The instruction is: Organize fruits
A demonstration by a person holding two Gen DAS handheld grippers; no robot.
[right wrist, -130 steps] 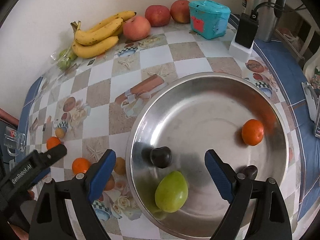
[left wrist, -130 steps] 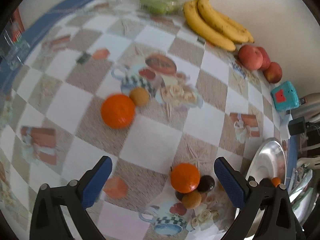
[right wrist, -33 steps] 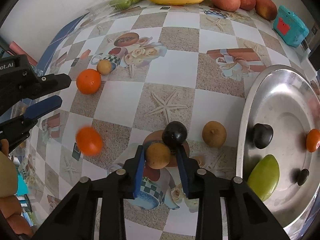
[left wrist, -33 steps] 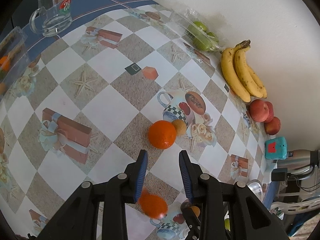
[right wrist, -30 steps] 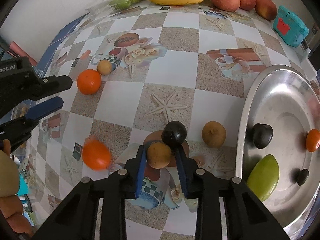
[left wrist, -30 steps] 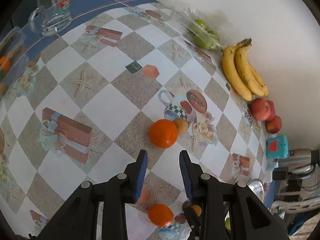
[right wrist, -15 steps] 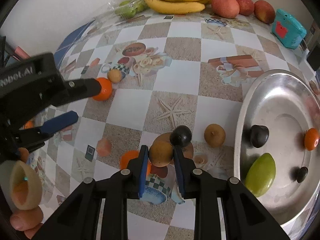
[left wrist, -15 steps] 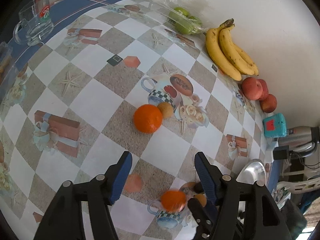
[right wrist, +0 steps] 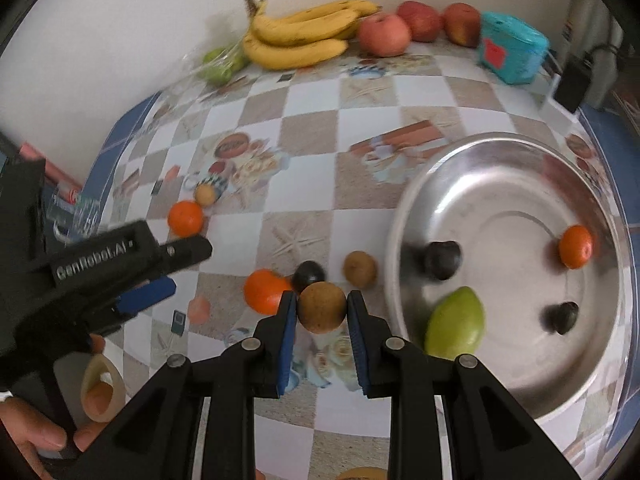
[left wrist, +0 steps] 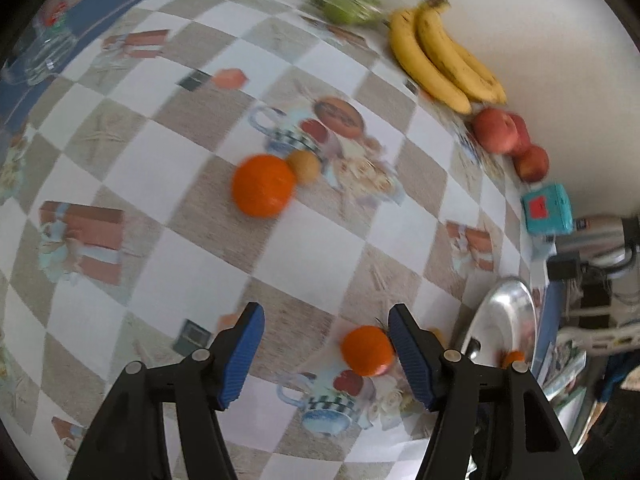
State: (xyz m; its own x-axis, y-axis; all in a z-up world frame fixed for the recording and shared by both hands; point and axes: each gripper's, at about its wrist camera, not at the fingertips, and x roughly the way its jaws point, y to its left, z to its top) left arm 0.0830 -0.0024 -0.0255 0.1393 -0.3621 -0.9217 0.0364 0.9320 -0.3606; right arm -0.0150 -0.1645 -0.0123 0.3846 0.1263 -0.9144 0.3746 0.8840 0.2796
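Note:
My right gripper [right wrist: 322, 309] is shut on a round brown fruit [right wrist: 322, 307] and holds it above the table, left of the steel bowl [right wrist: 404, 204]. Under it lie an orange [right wrist: 264, 291], a dark plum [right wrist: 308, 274] and another brown fruit [right wrist: 360, 268]. The bowl holds a green mango [right wrist: 456, 326], a dark plum [right wrist: 442, 260], a small orange [right wrist: 575, 247] and a small dark fruit [right wrist: 562, 317]. My left gripper [left wrist: 323, 316] is open with nothing between its pads; the orange [left wrist: 367, 350] lies on the table by its right finger. Farther off sit a bigger orange [left wrist: 264, 185] and a small brown fruit [left wrist: 305, 165].
Along the back wall lie bananas [right wrist: 300, 36], apples [right wrist: 384, 34], a teal box [right wrist: 512, 48] and a bag of green fruit [right wrist: 220, 64]. A glass mug [left wrist: 44, 48] stands at the far left on the blue cloth edge. A charger and cables sit right of the bowl.
The left gripper's jaws have opened wide. A loose orange rolled right and stopped beside the dark plum. My right gripper rose off the table with the brown fruit.

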